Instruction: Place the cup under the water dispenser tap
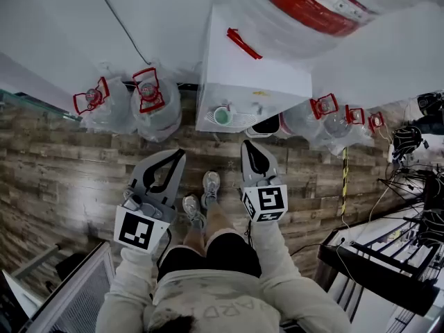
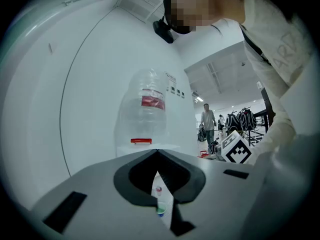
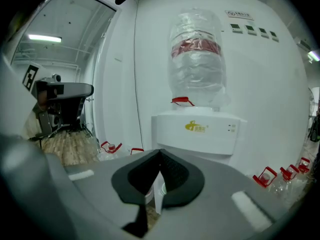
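The cup (image 1: 222, 115) stands upright on the drip tray in the recess of the dispenser (image 1: 257, 68), toward the tray's left side as the head view shows it. Its inside shows green. Through the slit below the left claw's tips, the left gripper view shows the cup directly beneath a tap with a red mark. The left claw (image 1: 180, 153) is clenched: its two jaws meet at the tips with nothing between them. It is held in front of the dispenser, well apart from the cup. The right claw (image 1: 248, 144) is likewise clenched and empty, its tips together. It points at the dispenser front just to the right of the cup and does not touch it. The two claws are side by side above the person's shoes (image 1: 210, 183), each with its marker cube toward the body. A large clear bottle (image 1: 312, 5) with a red label sits inverted on top of the dispenser. Empty bottles with red handles stand on the wood floor (image 1: 62, 158) on both sides, a pair at left (image 1: 149, 99) and a group at right (image 1: 333, 120). Cables (image 1: 409, 179) lie at the far right.
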Demonstrator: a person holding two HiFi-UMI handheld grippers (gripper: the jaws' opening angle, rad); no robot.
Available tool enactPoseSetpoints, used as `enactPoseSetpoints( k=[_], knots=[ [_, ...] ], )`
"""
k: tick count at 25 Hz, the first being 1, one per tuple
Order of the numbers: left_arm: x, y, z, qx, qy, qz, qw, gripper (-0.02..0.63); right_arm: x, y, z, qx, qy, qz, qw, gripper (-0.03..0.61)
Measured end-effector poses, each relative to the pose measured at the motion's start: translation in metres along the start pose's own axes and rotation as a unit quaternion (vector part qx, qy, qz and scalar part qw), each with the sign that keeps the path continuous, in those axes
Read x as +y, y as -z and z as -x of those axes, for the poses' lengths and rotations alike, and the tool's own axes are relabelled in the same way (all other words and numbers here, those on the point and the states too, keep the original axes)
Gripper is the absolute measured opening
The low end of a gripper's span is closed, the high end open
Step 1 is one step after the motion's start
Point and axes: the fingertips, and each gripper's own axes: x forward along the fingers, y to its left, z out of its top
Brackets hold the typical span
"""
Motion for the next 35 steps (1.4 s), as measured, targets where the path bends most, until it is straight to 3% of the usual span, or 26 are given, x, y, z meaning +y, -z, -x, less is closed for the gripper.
enactPoseSetpoints(
  k=[18, 35],
  knots=[
    [-0.002, -0.065, 0.031, -0.047, -0.019, 0.001, 0.9987, 0.005, 0.024, -0.092, 0.058, -0.042, -0.015, 0.032, 0.998, 0.009],
    [-0.017, -0.118, 0.058, -0.086, -0.018, -0.030, 0.9957, 0.005, 0.040, -0.155, 0.114, -0.097, -0.006, 0.044, 0.994, 0.009]
  ],
)
